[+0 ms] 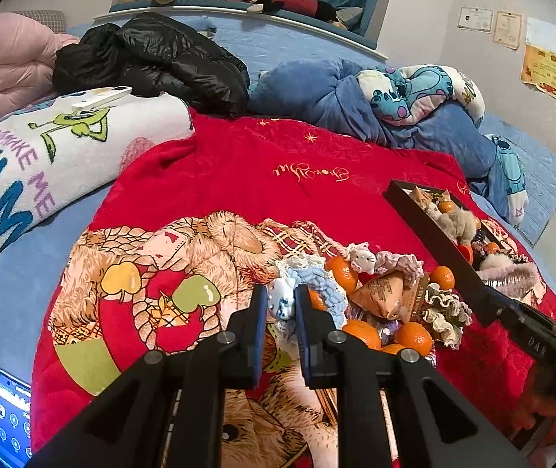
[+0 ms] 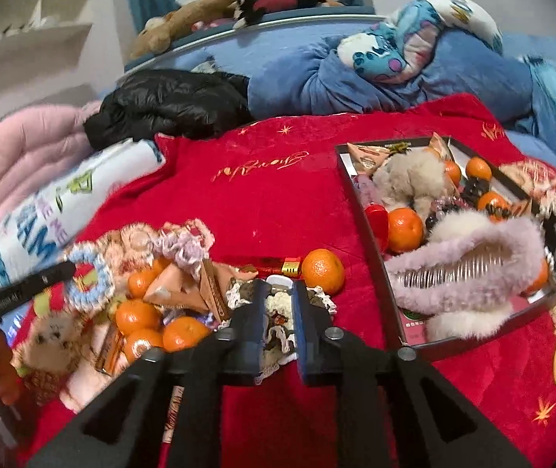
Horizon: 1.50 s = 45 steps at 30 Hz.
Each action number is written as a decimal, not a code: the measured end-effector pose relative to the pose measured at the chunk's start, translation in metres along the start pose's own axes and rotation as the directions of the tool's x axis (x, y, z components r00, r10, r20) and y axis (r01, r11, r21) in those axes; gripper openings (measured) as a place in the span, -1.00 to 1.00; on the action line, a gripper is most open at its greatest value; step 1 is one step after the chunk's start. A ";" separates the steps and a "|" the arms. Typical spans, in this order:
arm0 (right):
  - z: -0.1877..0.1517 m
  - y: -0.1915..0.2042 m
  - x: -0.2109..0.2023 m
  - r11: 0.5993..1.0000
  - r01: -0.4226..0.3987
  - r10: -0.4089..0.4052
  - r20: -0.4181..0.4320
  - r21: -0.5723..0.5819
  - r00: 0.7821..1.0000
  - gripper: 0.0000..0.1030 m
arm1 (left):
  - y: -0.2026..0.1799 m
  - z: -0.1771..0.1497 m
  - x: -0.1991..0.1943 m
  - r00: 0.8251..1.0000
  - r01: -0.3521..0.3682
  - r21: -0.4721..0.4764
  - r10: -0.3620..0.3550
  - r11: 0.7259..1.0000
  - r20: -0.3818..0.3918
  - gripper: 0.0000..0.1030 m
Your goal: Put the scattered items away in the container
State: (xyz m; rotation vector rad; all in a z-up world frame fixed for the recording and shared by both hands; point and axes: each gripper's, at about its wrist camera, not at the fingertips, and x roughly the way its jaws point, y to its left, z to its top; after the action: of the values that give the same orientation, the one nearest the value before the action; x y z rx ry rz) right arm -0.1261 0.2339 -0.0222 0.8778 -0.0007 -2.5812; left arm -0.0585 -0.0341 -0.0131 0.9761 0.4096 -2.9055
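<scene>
On the red blanket (image 1: 239, 179) lies a pile of mandarins (image 1: 413, 337), snack packets (image 1: 379, 292) and crochet scrunchies. My left gripper (image 1: 282, 304) is shut on the small white-and-blue cat charm of a blue crochet scrunchie (image 1: 328, 288) at the pile's left edge. In the right wrist view my right gripper (image 2: 281, 304) is shut on a cream-and-brown frilly scrunchie (image 2: 278, 306) beside a mandarin (image 2: 323, 271). The black-rimmed tray (image 2: 356, 202) to the right holds a furry pink hair claw (image 2: 473, 241), mandarins and packets.
A lit phone (image 1: 5, 417) lies at the bed's near left. A black jacket (image 1: 153, 58), a white printed blanket (image 1: 44, 156) and a bunched blue duvet (image 1: 336, 93) lie behind the red blanket. A hand (image 1: 543, 417) holds the right gripper's body.
</scene>
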 end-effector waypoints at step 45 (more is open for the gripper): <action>0.011 -0.045 -0.034 0.964 -0.037 -0.004 0.151 0.264 0.988 -0.80 | -0.026 0.002 -0.009 0.996 0.083 0.024 -0.083 0.996 0.006 -0.71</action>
State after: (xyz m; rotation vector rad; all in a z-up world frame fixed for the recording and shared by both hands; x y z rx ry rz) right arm -0.1253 0.2867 0.0009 0.7650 -0.4059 -2.6645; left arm -0.0559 -0.0098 -0.0003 0.9744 0.4263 -2.9940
